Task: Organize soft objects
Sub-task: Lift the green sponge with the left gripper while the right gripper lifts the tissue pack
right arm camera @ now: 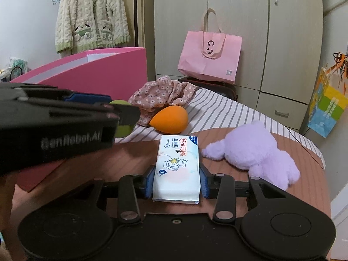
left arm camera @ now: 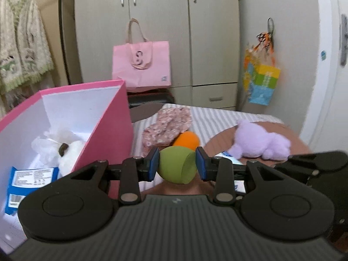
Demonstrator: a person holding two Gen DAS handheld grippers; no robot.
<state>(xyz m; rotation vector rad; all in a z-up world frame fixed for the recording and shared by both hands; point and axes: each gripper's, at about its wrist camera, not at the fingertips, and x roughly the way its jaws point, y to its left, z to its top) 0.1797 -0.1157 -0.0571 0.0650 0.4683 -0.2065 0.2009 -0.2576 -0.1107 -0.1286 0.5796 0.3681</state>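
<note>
- Left gripper (left arm camera: 177, 166): pads clamped on a green sponge (left arm camera: 177, 167), raised off the table (right arm camera: 130, 158).
- Right gripper (right arm camera: 177, 181): pads pressed against both sides of a wipes pack (right arm camera: 177, 167) lying on the table.
- Pink box (left arm camera: 108, 117): at 10 o'clock from the left gripper, open-topped, held a white plush (left arm camera: 69, 154) and a blue packet (left arm camera: 30, 184).
- Orange sponge (right arm camera: 169, 118): at 12 o'clock from the pack, touching floral cloth (right arm camera: 161, 95).
- Purple plush (right arm camera: 254, 150): at 2 o'clock, just beside the pack.

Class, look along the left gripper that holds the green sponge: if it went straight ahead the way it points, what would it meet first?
Probably the orange sponge, which lies just beyond the green sponge clamped in the left gripper. The flowered cloth is behind it. Depth is hard to judge, so the gripper might pass just above it.
</note>
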